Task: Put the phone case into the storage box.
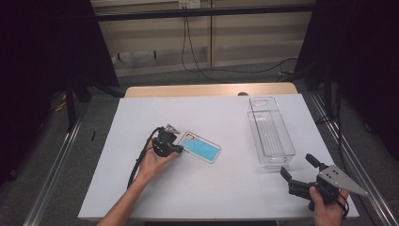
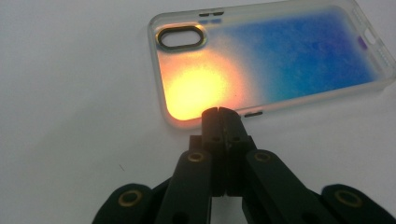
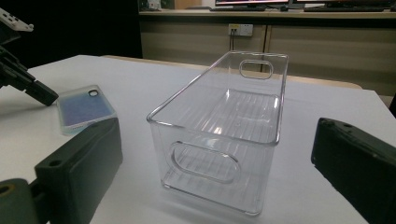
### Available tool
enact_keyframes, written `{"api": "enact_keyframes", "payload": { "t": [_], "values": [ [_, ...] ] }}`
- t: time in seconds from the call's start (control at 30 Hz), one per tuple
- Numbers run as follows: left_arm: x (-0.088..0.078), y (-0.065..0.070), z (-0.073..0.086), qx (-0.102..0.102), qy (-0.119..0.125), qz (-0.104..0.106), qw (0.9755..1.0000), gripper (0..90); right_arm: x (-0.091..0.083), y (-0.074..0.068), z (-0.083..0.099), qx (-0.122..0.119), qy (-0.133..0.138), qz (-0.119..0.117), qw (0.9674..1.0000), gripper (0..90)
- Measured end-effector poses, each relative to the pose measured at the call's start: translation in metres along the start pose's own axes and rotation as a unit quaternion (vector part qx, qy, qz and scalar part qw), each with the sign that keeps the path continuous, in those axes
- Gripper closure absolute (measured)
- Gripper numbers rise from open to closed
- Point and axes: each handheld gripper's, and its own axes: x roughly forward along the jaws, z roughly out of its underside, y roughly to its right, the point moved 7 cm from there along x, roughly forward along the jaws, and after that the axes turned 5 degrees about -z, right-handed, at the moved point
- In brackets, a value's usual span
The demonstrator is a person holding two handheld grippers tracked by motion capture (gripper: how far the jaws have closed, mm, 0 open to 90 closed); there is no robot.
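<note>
— Near the middle of the table point(image 1: 141, 188) lies the case point(image 1: 201, 147), flat, camera hole toward my left gripper point(image 1: 178, 149). Is it held?

— Not that I can see. My left jaws are pressed together, tips at its edge; whether they pinch the rim I cannot tell.

— And the bin point(image 1: 270, 132)?

— Empty, well apart to the right. My right gripper point(image 1: 297, 168) is wide, facing it. I judge the case's move not begun; nothing stands between.

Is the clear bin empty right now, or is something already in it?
Empty. The right gripper view looks through the clear bin to its bare ribbed floor, and the phone case lies flat on the table outside it.
</note>
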Motion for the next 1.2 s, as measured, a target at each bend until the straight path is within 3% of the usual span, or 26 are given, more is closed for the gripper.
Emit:
{"api": "enact_keyframes", "payload": {
  "t": [0.6,1.2],
  "values": [
    [0.007,-0.006,-0.009,-0.009,0.002,-0.011,0.9999,90.0,0.000,0.000,0.000,0.000,0.001,-0.001,1.0000,1.5],
    [0.016,-0.014,-0.018,-0.026,0.009,-0.002,0.9996,90.0,0.000,0.000,0.000,0.001,0.000,-0.002,1.0000,1.4]
  ]
}}
